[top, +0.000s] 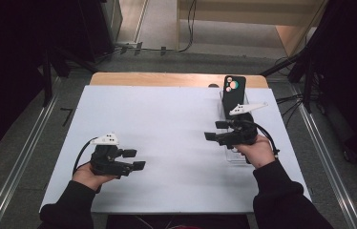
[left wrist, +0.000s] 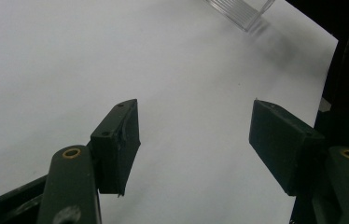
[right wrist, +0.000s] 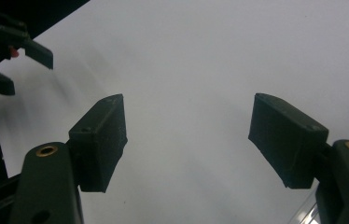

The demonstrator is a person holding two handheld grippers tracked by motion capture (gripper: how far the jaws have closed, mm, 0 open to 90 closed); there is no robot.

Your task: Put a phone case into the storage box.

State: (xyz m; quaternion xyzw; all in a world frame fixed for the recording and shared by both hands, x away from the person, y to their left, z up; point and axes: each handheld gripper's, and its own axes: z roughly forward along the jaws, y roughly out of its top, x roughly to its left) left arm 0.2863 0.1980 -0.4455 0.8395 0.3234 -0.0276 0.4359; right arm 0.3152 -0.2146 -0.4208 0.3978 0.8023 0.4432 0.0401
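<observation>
phone (top: 234, 94) upright in clear stand (top: 236, 155), far right of white table (top: 167, 124) | right gripper (top: 211, 130) just beside stand, jaws apart, empty | left gripper (top: 134, 159) near-left, jaws apart, empty | progress: phone seemingly placed, hands off; little or nothing left

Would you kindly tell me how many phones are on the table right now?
1. A black phone stands upright in a clear stand at the table's far right, just beyond the right claw; none seems hidden.
</observation>
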